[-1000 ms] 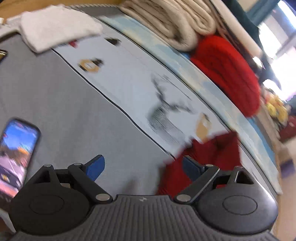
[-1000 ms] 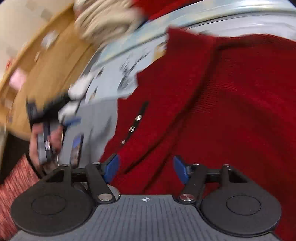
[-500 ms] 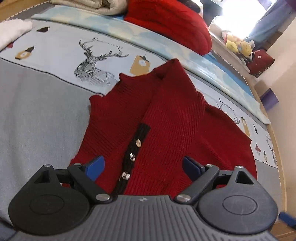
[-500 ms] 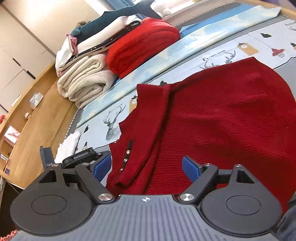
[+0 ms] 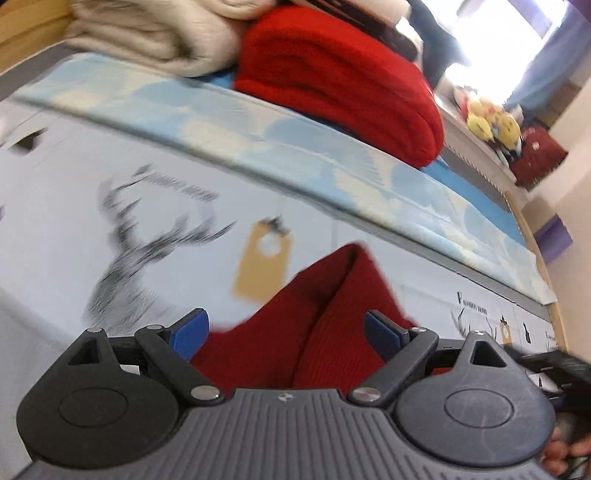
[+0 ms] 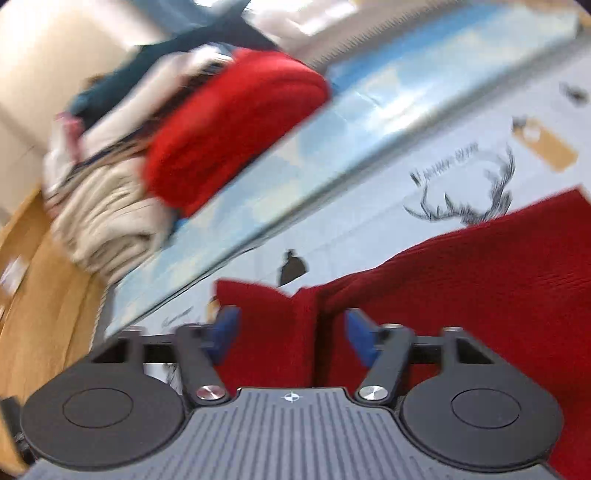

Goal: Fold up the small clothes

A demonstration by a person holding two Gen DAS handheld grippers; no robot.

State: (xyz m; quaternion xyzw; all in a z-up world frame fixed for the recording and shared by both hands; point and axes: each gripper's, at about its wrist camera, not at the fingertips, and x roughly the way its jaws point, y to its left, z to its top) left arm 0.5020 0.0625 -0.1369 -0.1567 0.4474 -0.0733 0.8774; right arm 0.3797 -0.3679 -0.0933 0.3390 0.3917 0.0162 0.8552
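Note:
A dark red knit cardigan (image 5: 314, 325) lies on a bed sheet printed with deer (image 5: 147, 236). My left gripper (image 5: 284, 332) is open, its blue pads either side of the cardigan's raised top fold. In the right wrist view the same cardigan (image 6: 480, 295) spreads to the right. My right gripper (image 6: 291, 336) is open, its jaws either side of a ridge of the red knit near the garment's top edge. Whether either gripper touches the cloth is unclear. Both views are blurred.
A folded bright red knit (image 5: 340, 77) and cream blankets (image 5: 155, 33) are stacked at the back of the bed; both show in the right wrist view (image 6: 229, 133). A light blue strip (image 5: 295, 155) runs along the sheet. Wooden floor (image 6: 40, 295) lies left. The right hand's gripper (image 5: 565, 373) shows at the edge.
Both grippers have moved forward and lower along the cardigan to its top edge. The button placket has dropped out of view. Both stay open.

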